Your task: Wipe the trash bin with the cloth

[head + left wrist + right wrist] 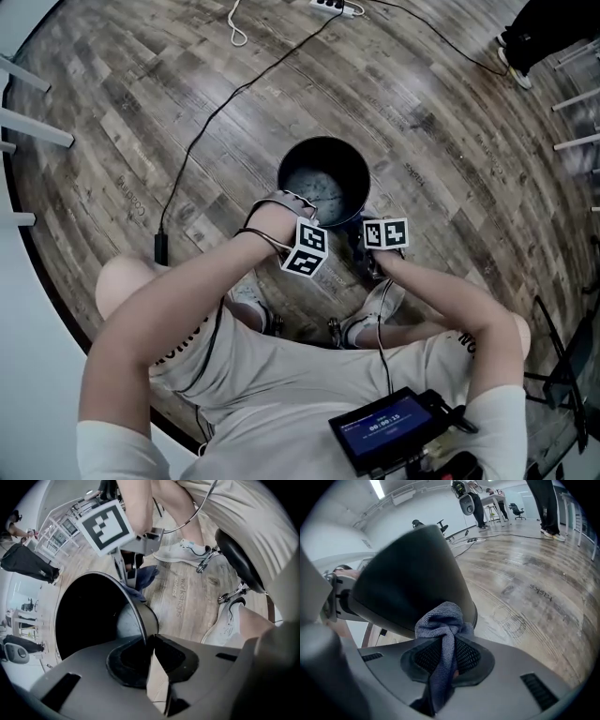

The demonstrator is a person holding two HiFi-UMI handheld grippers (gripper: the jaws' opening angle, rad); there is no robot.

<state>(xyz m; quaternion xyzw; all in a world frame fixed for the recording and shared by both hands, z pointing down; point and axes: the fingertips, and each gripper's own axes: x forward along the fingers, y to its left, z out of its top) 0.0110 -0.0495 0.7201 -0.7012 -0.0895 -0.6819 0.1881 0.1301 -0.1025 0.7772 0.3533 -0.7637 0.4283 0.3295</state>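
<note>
Left tool (151, 644) pinches the trash bin's (278, 180) near rim; right tool (445, 656), clamped on the cloth (440, 620), meets its outer wall. Wiping appears under way; steady strokes should come next.

Black trash bin (323, 183), blue-grey cloth (440, 620) — grey-brown wood-grain floor (450, 141)

White sneaker (228, 624) just right of left gripper (151, 653); black cable (202, 141), power strip (335, 6) well beyond it on wood floor (450, 141).

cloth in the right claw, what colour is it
The cloth is blue-grey, clearest in the right gripper view.
</note>
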